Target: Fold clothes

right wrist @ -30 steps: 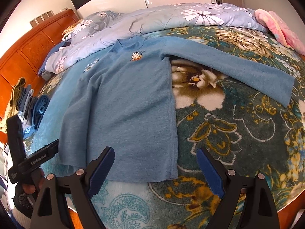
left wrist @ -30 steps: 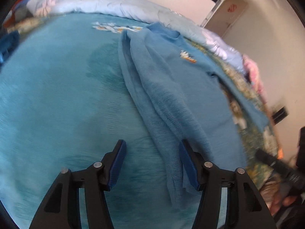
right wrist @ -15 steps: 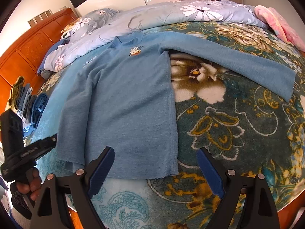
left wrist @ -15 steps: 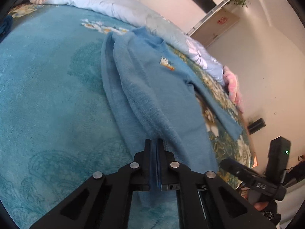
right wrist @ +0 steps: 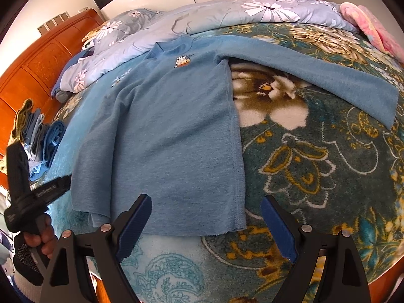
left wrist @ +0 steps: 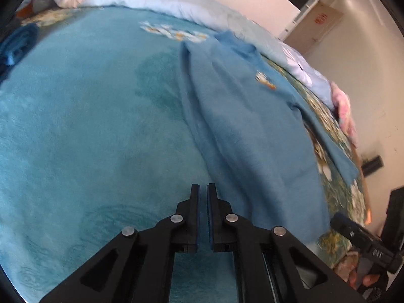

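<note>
Nearest, in the left wrist view: left gripper (left wrist: 202,189) tipped down over the teal blanket (left wrist: 88,126), jaws a narrow slit and opening, with nothing between them. Just to its right, the near left edge of the blue sweater (left wrist: 252,139), seemingly not touched, though blur there leaves that unsure. Nearest in the right wrist view: right gripper (right wrist: 205,199) released, jaws spread wide and empty, hovering above the sweater's hem near its right corner, probably lined up to take that corner for a fold. At the far left of that view, a hand (right wrist: 43,237) wrapped round the other tool's handle. Beyond the hem, the sweater laid flat and face up on the bed, a small emblem on the chest, the left side bunched in long ridges, likely needing a smoothing. Farther right, one sleeve (right wrist: 315,75) stretched out across the flowered part of the blanket, well apart from both tools and not yet folded in. Off to the left, a pile of folded clothes (right wrist: 43,136) beside the wooden headboard (right wrist: 38,63), seemingly finished work. Farthest, a flowered quilt (right wrist: 227,12) heaped along the bed's far edge, out of the working space.
</note>
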A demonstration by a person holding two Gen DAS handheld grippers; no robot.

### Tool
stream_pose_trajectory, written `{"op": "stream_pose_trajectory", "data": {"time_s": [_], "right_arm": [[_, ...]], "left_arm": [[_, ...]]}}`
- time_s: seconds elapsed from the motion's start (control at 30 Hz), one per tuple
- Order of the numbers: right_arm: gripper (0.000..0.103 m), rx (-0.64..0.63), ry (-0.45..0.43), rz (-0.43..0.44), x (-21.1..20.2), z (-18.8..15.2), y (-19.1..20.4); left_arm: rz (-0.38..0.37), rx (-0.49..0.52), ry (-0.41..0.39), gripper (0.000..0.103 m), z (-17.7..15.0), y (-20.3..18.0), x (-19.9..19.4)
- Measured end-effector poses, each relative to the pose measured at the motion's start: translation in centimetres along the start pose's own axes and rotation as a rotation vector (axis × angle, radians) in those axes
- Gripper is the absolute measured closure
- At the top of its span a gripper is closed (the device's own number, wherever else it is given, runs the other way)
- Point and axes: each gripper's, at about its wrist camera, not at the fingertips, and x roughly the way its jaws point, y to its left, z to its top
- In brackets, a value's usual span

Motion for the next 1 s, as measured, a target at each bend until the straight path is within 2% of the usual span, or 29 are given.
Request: {"op": "stream_pose_trajectory", "data": {"time_s": [0.1,0.27,0.4,0.57,0.7,0.87,1.0], "right_arm": [[0.013,0.003,0.001,0.000,0.1,0.0,-0.1],[0.013,0.010,0.006,0.000,0.3,-0.2,-0.2],[0.013,0.015,0.014,0.005,0.6,-0.4,-0.1],[0.013,0.012,0.018,0.006,0.8,-0.4,0.0],[0.013,0.018,0.016,0.004,0.7,-0.3,-0.3],[0.013,0.022,0.010,0.019,0.8,0.4,-0.2],[0.013,-0.006,0.011,0.033,1.3,1.2,0.8]], "left_arm": [[-0.044,-0.011,0.011,0.080,-0.1,-0.5,0.4],[-0.037,0.006,0.015,0.072,-0.1,-1.6,0.9],[-0.131,-0.040,0.030,0.069,0.1,-1.9,1.5],[-0.164,-0.034,0.015,0.072,0.0,-2.9,1.8],[-0.144,0.013,-0.004,0.091,0.0,-3.9,1.6],[-0.137,-0.001,-0.042,0.093,0.3,-3.1,0.2],[-0.077,0.031,-0.083,0.094,0.9,-1.8,-2.1]]}}
